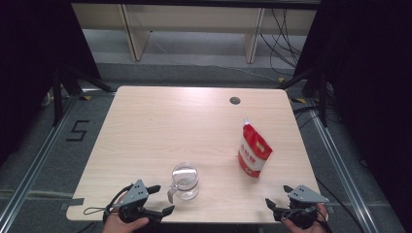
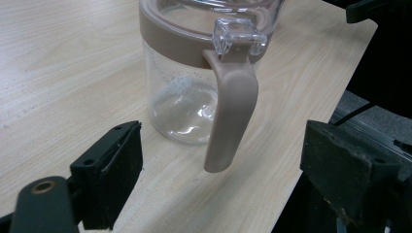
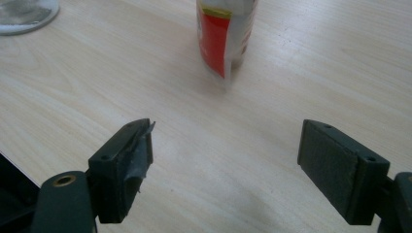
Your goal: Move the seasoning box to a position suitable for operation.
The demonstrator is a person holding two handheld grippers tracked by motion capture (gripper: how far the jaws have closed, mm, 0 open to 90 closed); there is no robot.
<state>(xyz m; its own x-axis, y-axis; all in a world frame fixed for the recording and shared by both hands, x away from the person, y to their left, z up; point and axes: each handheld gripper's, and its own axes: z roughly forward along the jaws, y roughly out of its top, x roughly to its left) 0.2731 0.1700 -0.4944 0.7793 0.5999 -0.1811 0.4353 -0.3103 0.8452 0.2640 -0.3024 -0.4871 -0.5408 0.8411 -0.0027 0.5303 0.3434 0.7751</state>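
Wood table [image 1: 145, 126] w/ grommet hole [image 1: 235, 101]

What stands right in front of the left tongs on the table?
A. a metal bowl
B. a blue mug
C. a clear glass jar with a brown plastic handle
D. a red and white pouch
C: the clear glass jar with a brown plastic handle stands just ahead of the open left tongs, its handle turned toward them.

Black "5" marked on floor [image 1: 77, 130]; pouch [image 1: 254, 151] print illegible.
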